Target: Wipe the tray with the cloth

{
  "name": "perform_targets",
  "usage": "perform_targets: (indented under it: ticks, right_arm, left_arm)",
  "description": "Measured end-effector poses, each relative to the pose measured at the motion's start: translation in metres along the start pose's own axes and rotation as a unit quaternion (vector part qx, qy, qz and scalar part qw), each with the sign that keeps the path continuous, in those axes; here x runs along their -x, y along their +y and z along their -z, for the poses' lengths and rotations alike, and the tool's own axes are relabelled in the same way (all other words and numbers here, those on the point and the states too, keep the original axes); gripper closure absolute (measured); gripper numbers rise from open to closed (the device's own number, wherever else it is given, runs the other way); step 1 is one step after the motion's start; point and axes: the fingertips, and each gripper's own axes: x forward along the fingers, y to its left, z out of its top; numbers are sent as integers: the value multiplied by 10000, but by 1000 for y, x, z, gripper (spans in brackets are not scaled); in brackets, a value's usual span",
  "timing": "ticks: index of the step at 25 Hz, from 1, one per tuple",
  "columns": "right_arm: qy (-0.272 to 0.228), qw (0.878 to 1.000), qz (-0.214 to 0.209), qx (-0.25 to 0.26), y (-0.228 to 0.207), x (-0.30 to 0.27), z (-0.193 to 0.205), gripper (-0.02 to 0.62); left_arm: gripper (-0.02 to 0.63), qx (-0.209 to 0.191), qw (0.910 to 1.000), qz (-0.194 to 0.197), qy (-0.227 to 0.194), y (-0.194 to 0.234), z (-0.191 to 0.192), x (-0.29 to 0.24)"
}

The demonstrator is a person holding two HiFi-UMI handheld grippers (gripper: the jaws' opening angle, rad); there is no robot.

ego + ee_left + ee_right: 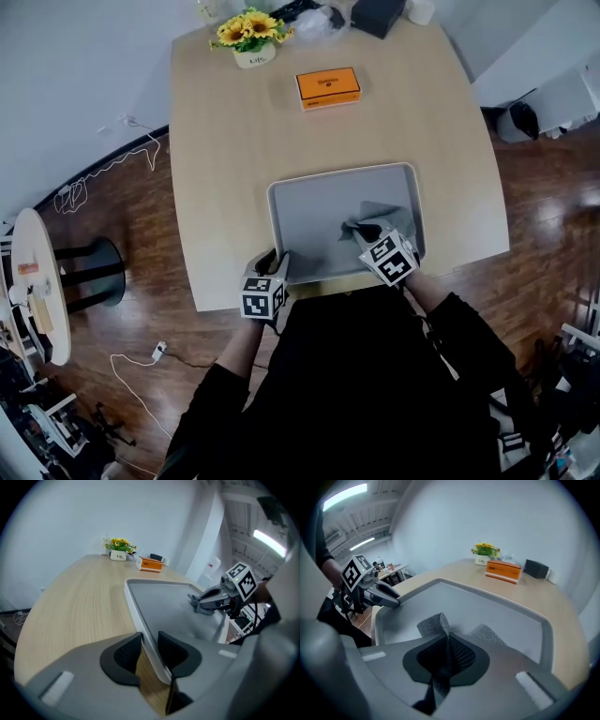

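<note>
A grey tray (291,192) lies on the light wooden table (225,141) near its front edge. My left gripper (272,267) is shut on the tray's rim (149,644) at the near left corner. A grey cloth (380,217) rests on the tray's right half, and my right gripper (367,232) is shut on a fold of that cloth (436,623), which stands up between the jaws. In the right gripper view the tray (497,604) spreads ahead with the left gripper (391,601) at its far corner. The right gripper (196,603) shows over the tray (136,588) in the left gripper view.
An orange box (328,86) lies beyond the tray, mid table. A pot of yellow flowers (249,36) and dark items (375,14) stand at the far edge. Wooden floor with cables surrounds the table; a round side table (37,281) is at the left.
</note>
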Motion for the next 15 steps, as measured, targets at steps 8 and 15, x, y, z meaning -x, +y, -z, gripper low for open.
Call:
perform_targets:
  ticks: [8,15]
  right_arm:
    - [213,9957,576,-699,-73,44,46,591]
    - [207,9990,395,-97,-51,26,20,591]
  left_arm:
    - [511,5,9997,-233,95,-2,1,-5]
    - [517,142,9977,-663,-33,-3,0,-3]
